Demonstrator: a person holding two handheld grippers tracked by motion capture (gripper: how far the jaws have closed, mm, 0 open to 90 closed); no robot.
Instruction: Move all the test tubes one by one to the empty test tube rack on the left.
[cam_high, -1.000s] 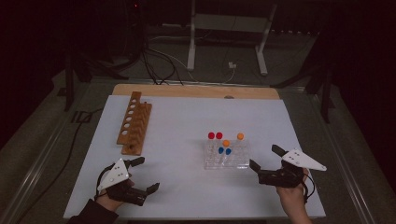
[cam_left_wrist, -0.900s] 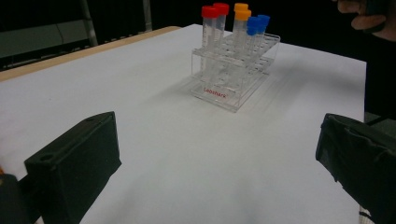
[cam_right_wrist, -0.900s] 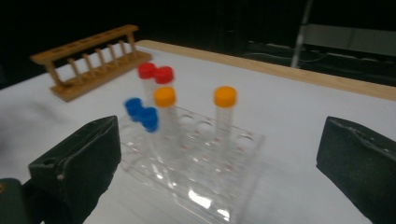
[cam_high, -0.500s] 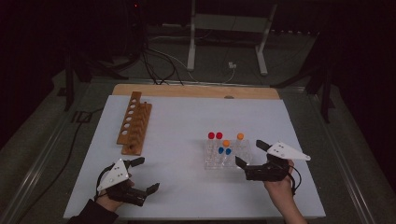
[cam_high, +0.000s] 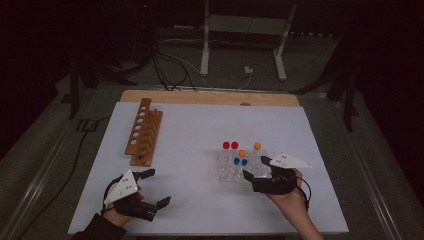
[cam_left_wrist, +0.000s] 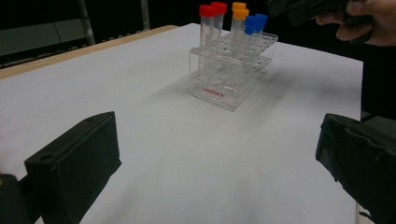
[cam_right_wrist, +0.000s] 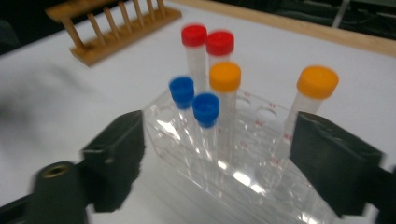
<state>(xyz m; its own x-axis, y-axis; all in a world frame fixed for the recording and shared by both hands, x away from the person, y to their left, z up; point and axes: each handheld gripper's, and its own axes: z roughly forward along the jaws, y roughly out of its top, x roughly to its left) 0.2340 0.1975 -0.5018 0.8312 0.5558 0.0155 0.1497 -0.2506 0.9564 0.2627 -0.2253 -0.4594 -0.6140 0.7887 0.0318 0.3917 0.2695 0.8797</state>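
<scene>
We are closing in on the rack (cam_right_wrist: 243, 172): our right gripper (cam_high: 256, 176), jaws just narrowing but spread, straddles its tubes (cam_right_wrist: 205, 109). Next, pinch one. Left gripper (cam_high: 152, 187) waits agape.

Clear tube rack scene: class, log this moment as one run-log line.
right gripper: open, jaws closing, at clear rack | tubes: six, capped, upright | left gripper: open, idle | wooden rack: empty

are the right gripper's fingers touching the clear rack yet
Cannot tell. In the right gripper view the right gripper straddles the clear rack with fingers spread, but blur hides any gap.
</scene>
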